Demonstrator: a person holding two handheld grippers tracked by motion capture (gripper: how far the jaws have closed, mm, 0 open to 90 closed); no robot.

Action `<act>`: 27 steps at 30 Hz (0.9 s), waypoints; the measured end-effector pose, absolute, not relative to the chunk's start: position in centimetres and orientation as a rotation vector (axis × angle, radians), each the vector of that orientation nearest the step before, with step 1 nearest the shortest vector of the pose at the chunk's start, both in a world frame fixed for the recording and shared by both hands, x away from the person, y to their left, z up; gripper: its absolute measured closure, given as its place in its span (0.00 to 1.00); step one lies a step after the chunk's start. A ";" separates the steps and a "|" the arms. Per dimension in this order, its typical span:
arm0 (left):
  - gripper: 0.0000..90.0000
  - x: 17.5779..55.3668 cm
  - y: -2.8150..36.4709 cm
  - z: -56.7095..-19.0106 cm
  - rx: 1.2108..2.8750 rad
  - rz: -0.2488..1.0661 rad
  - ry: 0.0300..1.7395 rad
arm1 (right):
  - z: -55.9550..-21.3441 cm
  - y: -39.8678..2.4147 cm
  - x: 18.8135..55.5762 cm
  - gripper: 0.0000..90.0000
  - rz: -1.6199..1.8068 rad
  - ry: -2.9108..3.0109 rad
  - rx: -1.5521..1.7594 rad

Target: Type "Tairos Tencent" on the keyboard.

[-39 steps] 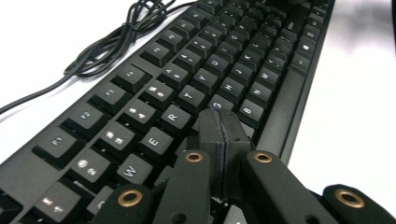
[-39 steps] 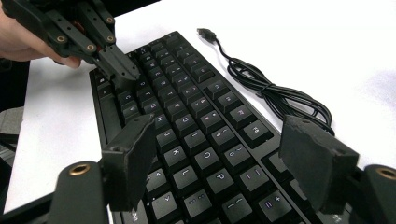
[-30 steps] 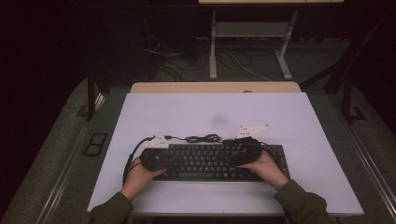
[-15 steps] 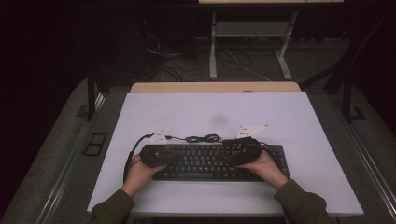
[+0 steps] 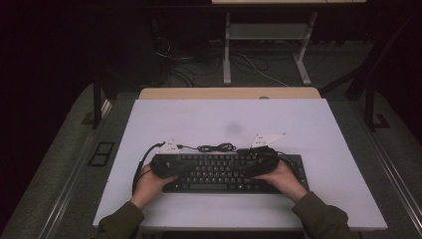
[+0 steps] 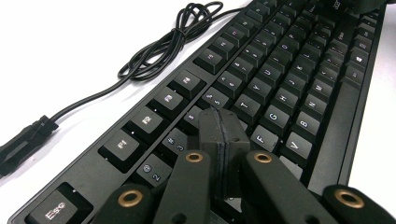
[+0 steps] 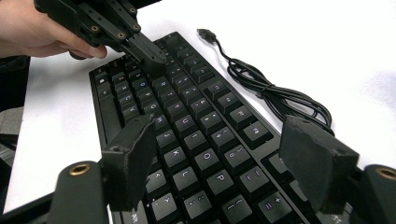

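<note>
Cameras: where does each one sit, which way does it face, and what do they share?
High view: above the person's side, looking forward and down at the table; both forearms and hands enter from the bottom.
Left gripper view: rides the left gripper, fingers together over the keyboard.
Right gripper view: rides the right gripper, fingers apart, facing the left gripper.
Shared: the keyboard and its coiled cable show in all three.
</note>
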State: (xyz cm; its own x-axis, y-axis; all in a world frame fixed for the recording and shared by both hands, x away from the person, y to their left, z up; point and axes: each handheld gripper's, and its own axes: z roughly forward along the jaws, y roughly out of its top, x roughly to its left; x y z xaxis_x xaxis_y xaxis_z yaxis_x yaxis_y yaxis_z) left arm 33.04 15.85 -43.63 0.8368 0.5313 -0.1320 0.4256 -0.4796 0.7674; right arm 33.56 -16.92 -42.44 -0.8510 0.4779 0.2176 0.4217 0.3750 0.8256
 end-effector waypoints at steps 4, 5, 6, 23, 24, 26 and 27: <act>0.99 33.1 15.8 -43.6 2.147 0.155 0.694 | -42.4 -16.9 33.6 0.30 1.510 2.556 0.836; 0.99 33.0 15.8 -43.6 2.143 0.155 0.696 | -42.4 -16.9 33.6 0.30 1.509 2.555 0.835; 0.99 33.1 15.8 -43.6 2.145 0.154 0.696 | -42.4 -16.9 33.6 0.30 1.510 2.556 0.835; 0.99 33.0 15.7 -43.7 2.151 0.154 0.695 | -42.4 -17.0 33.6 0.30 1.511 2.555 0.837; 0.99 33.0 15.7 -43.6 2.143 0.154 0.695 | -42.4 -17.0 33.6 0.30 1.512 2.554 0.838; 0.99 32.9 15.6 -43.5 2.149 0.155 0.691 | -42.4 -17.0 33.6 0.30 1.512 2.554 0.838; 0.99 32.9 15.6 -43.5 2.148 0.155 0.691 | -42.4 -17.0 33.6 0.30 1.512 2.554 0.839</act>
State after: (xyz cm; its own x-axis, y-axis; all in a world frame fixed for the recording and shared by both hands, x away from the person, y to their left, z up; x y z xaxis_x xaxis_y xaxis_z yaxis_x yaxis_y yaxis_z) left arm 32.92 15.62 -43.51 0.8397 0.5275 -0.1289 0.4221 -0.4847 0.7661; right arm 33.61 -17.01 -42.37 -0.8506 0.4782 0.2189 0.4218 0.3718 0.8269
